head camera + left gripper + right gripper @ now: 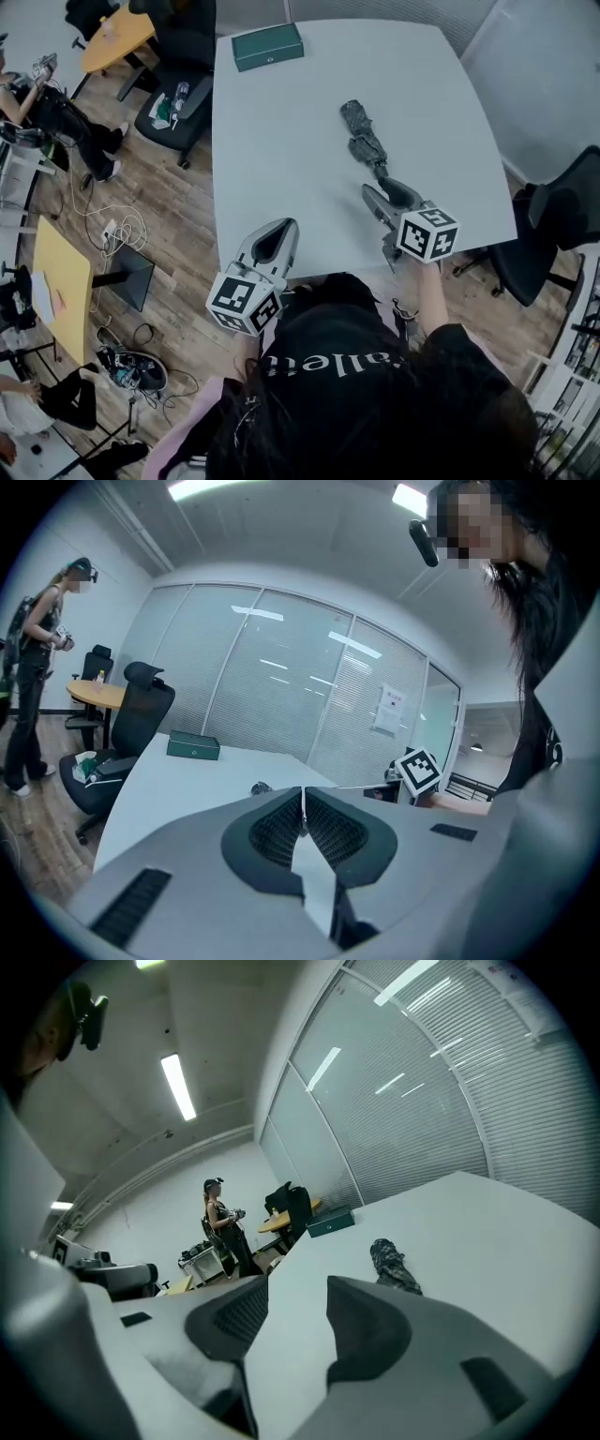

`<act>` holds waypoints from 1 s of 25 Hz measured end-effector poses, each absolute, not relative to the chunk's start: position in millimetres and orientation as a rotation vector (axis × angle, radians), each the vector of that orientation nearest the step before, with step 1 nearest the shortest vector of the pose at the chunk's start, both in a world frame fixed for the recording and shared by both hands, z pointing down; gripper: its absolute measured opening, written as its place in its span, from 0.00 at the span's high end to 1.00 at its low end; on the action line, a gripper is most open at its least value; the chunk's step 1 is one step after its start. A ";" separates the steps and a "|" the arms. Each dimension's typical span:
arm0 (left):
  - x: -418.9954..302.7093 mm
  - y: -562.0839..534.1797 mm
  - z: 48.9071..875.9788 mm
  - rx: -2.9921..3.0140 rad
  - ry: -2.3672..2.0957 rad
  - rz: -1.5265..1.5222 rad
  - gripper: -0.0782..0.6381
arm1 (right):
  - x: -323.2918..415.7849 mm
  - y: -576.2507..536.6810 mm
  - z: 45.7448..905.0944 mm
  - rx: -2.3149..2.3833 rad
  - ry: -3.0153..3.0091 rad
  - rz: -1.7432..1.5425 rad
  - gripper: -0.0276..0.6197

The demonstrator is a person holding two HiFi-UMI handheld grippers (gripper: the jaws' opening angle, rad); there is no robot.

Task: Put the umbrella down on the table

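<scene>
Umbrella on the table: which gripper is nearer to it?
Right. The right gripper hovers at the near end of the umbrella; the left gripper is at the near edge of the table.

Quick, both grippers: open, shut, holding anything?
Left gripper: shut, empty.
Right gripper: open, empty; the folded umbrella lies on the table.

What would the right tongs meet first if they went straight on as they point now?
Probably the table, close beside the umbrella, which the right tongs might graze; depth is unclear.
</scene>
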State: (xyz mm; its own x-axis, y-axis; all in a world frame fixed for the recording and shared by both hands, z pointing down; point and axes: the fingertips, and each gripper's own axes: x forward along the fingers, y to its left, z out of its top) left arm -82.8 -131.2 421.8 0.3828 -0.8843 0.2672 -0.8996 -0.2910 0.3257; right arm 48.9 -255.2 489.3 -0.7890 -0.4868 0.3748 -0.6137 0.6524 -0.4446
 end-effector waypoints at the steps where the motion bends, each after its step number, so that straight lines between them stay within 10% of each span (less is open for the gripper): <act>1: -82.4 -127.2 422.0 2.234 -1.529 0.050 0.85 | 48.5 -244.8 485.6 0.900 -2.657 0.841 0.65; 25: -91.2 -46.0 432.7 2.400 -1.247 0.107 0.85 | 19.7 -73.4 478.1 1.071 -2.653 0.965 0.89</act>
